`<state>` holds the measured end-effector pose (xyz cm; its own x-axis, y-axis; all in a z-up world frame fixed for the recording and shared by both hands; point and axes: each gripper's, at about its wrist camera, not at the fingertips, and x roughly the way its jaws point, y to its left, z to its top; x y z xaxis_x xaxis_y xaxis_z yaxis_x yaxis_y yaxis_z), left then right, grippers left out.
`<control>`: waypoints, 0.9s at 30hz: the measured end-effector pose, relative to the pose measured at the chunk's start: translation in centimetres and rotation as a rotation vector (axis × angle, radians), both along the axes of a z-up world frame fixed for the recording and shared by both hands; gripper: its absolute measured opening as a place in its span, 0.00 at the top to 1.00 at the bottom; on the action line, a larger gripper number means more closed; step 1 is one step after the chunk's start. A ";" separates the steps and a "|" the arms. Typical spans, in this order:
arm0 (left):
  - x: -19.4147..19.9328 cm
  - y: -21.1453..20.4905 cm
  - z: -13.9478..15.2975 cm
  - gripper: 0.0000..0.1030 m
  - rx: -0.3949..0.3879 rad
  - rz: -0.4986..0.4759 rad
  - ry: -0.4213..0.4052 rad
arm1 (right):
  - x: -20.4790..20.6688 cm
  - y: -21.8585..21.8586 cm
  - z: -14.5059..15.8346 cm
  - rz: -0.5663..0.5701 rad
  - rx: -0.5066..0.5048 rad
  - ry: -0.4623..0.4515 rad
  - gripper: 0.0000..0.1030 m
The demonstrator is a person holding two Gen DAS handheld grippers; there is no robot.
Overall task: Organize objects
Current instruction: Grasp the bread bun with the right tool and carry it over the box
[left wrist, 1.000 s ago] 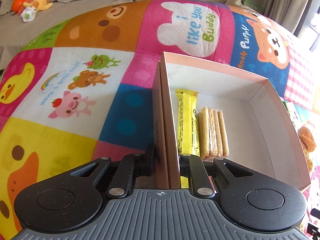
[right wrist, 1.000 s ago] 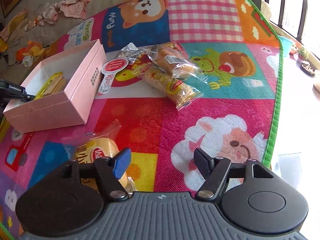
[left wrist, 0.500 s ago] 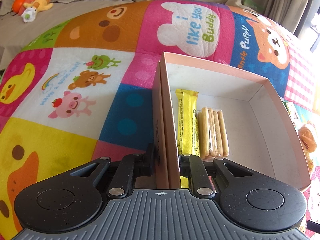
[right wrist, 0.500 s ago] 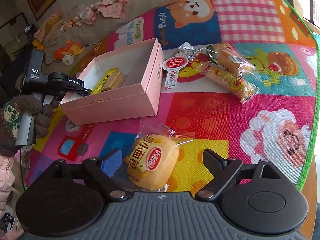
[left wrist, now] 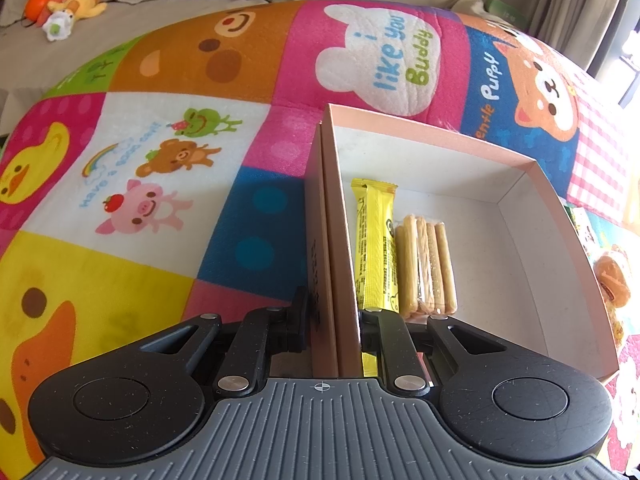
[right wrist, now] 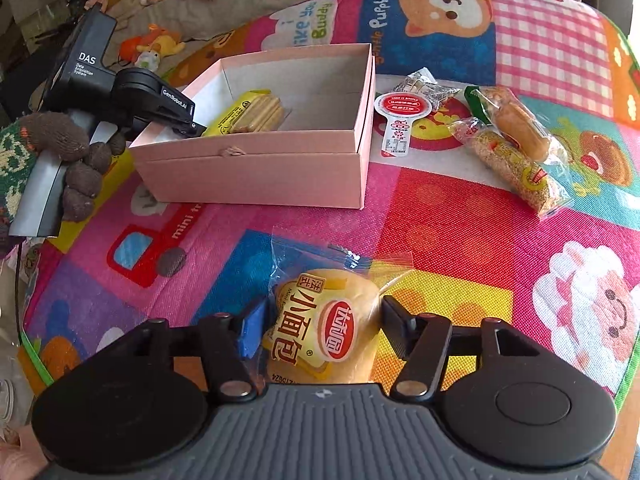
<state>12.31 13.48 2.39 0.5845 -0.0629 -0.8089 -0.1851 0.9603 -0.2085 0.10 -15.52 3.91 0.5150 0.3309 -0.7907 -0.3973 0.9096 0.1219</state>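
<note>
A pink box (right wrist: 256, 172) stands on the colourful play mat; it also shows in the left wrist view (left wrist: 560, 240). Inside lie a yellow snack bar (left wrist: 376, 240) and a clear pack of biscuit sticks (left wrist: 426, 264). My left gripper (left wrist: 334, 320) is shut on the box's near wall, one finger outside and one inside. My right gripper (right wrist: 322, 326) is open, with its fingers on either side of a wrapped yellow bread bun (right wrist: 324, 328) that lies on the mat. The fingers stand close to the wrapper.
To the right of the box lie a round red-labelled packet (right wrist: 402, 114), a small silver packet (right wrist: 424, 84), a wrapped bread roll (right wrist: 520, 128) and a wrapped seeded snack (right wrist: 516, 168). Soft toys (left wrist: 64, 4) lie on the sofa behind the mat.
My right gripper has moved forward and down over the bread bun, which now sits between its open fingers. The left gripper and the box have not moved.
</note>
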 end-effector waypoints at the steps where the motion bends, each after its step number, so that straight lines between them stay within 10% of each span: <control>1: 0.0 0.0 0.0 0.83 -0.001 0.000 0.000 | -0.3 0.0 0.2 0.006 -0.006 -0.004 0.43; 17: -0.1 0.2 -0.1 0.82 -0.019 0.003 -0.006 | -1.7 2.7 6.7 0.096 -0.067 -0.196 0.43; 27: -0.2 0.1 -0.1 0.81 -0.009 -0.007 -0.018 | 8.8 6.2 10.2 0.055 0.095 -0.234 0.43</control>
